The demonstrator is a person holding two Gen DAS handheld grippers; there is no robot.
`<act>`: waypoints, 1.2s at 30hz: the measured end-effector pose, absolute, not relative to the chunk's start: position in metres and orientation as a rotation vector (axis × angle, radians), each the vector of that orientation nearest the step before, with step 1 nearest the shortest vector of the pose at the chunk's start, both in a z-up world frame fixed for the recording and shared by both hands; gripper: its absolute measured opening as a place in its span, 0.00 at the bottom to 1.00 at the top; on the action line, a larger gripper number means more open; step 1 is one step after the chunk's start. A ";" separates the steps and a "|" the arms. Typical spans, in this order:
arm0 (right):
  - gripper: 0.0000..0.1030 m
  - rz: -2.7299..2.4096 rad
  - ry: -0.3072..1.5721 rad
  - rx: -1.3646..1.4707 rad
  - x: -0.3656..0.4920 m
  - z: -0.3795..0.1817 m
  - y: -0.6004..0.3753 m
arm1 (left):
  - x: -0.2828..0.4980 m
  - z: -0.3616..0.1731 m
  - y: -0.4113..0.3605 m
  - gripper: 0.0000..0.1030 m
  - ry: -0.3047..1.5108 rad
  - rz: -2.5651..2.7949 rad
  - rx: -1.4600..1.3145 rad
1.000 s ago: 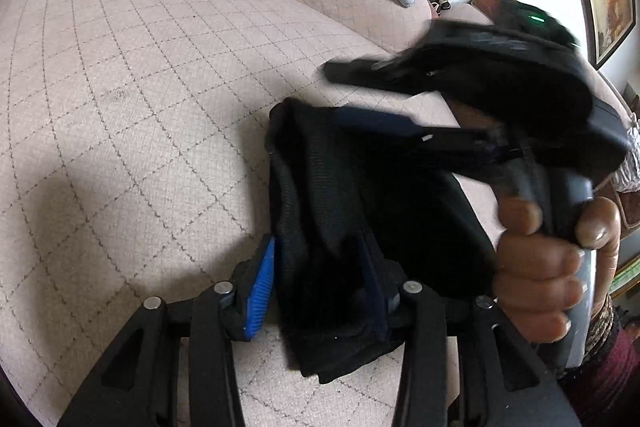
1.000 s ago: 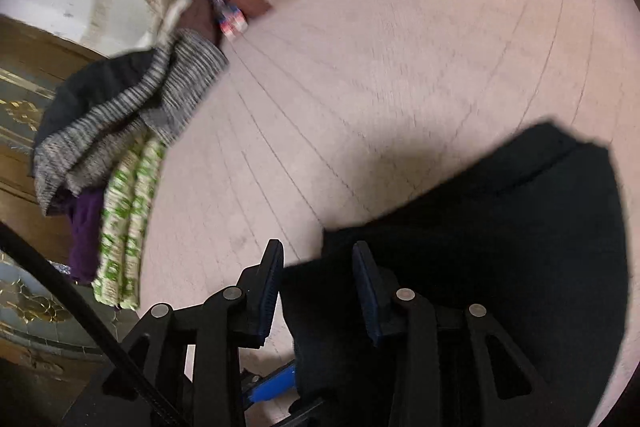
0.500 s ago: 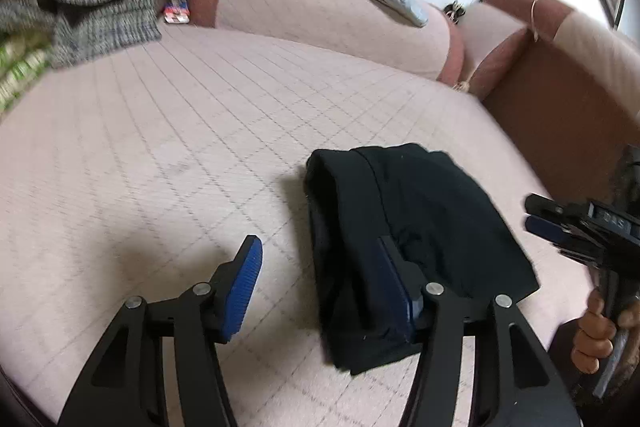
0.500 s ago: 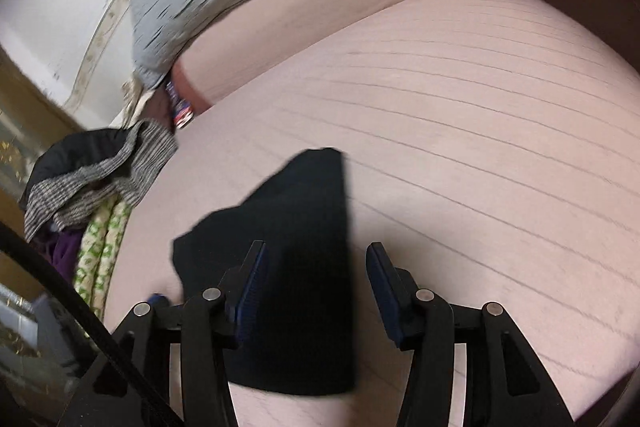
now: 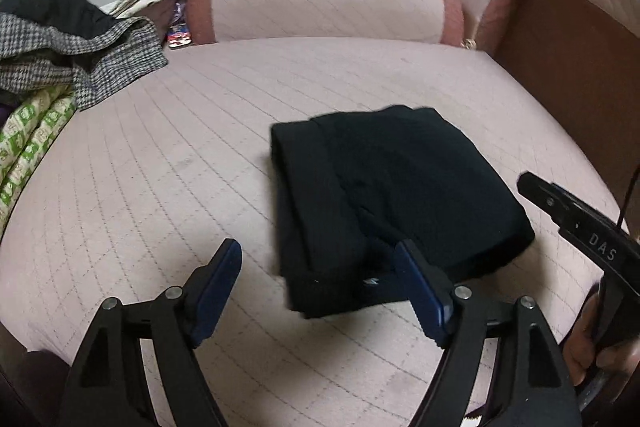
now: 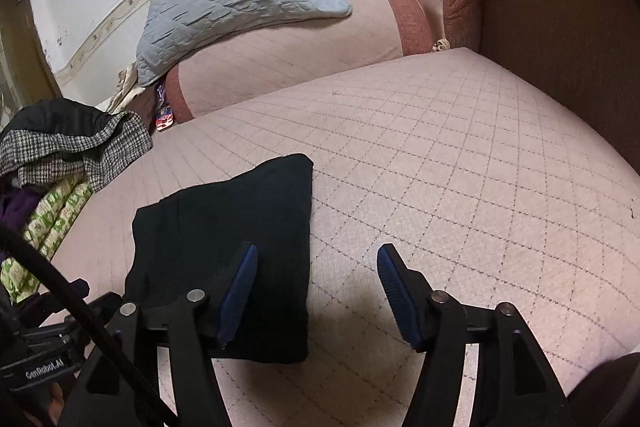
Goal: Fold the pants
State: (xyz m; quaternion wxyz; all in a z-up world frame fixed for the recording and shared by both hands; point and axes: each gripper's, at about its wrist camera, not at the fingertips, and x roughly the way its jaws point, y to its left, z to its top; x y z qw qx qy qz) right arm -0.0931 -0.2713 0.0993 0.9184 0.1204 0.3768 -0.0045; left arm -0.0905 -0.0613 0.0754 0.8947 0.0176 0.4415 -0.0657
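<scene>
Left wrist view: your left gripper [image 5: 326, 279] hangs spread wide and empty above the quilted pink sofa seat [image 5: 168, 163]; the folded black pants [image 5: 392, 203] lie flat just past its right finger.

Right wrist view: your right gripper [image 6: 316, 291] is spread too, holding nothing; pants [image 6: 224, 239] lie under its left finger. Clothes pile [image 6: 60, 151] far left.

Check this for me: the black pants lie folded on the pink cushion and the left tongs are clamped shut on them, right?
Not quite. In the left wrist view the left tongs are open, gripping nothing. The pants do lie folded on the cushion.
</scene>
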 end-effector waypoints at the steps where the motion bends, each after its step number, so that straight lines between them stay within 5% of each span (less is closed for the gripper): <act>1: 0.67 -0.010 0.774 0.250 -0.094 0.099 -0.272 | -0.092 0.074 -0.065 0.76 0.917 -0.140 0.049; 36: 0.71 -0.034 0.776 0.235 -0.092 0.090 -0.279 | -0.094 0.060 -0.066 0.76 0.982 -0.171 0.050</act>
